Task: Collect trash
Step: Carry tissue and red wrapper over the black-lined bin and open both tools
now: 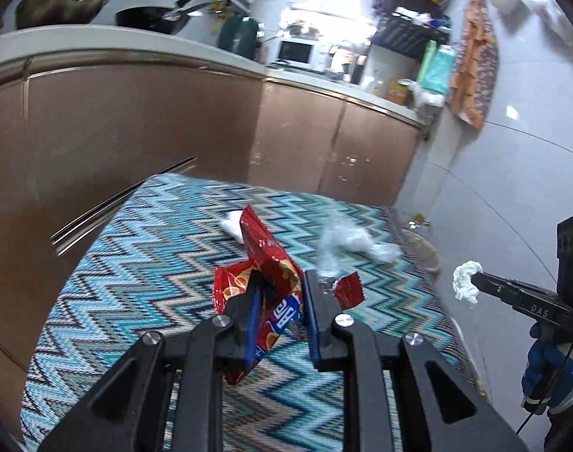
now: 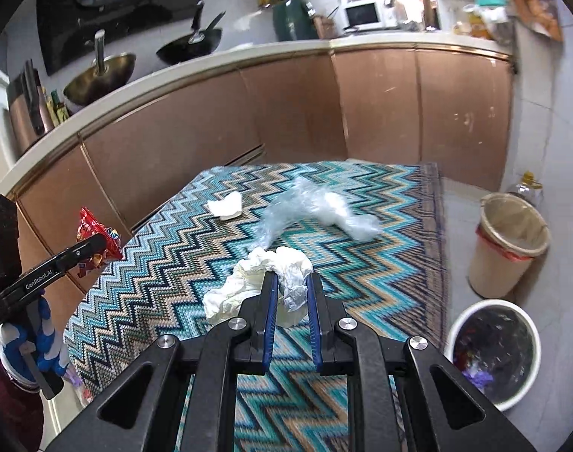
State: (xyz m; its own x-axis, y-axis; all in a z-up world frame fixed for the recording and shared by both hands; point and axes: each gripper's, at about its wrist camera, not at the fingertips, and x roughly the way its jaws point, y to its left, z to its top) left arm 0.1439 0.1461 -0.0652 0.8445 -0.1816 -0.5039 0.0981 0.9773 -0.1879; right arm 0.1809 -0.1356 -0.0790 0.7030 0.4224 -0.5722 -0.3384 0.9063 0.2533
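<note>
Grippers both loaded. Left gripper: jaws pinching a crinkled red foil snack wrapper, held above the rug. Right gripper: jaws pinching a crumpled white paper tissue, most of it bulging out left of the blue pads.

Below lies a zigzag-patterned teal and tan woven rug. Near right on the floor, a white round bin lined with a dark bag, holding some waste; just beyond it, a beige plastic bin with a red liner.

Farther out on the rug: a crumpled clear plastic bag and a small white tissue scrap, apart from each other.

Assessment: all items are light, soft and compressible. The film is probably slippery; grasp it at a bunched fold, not a flat edge.
</note>
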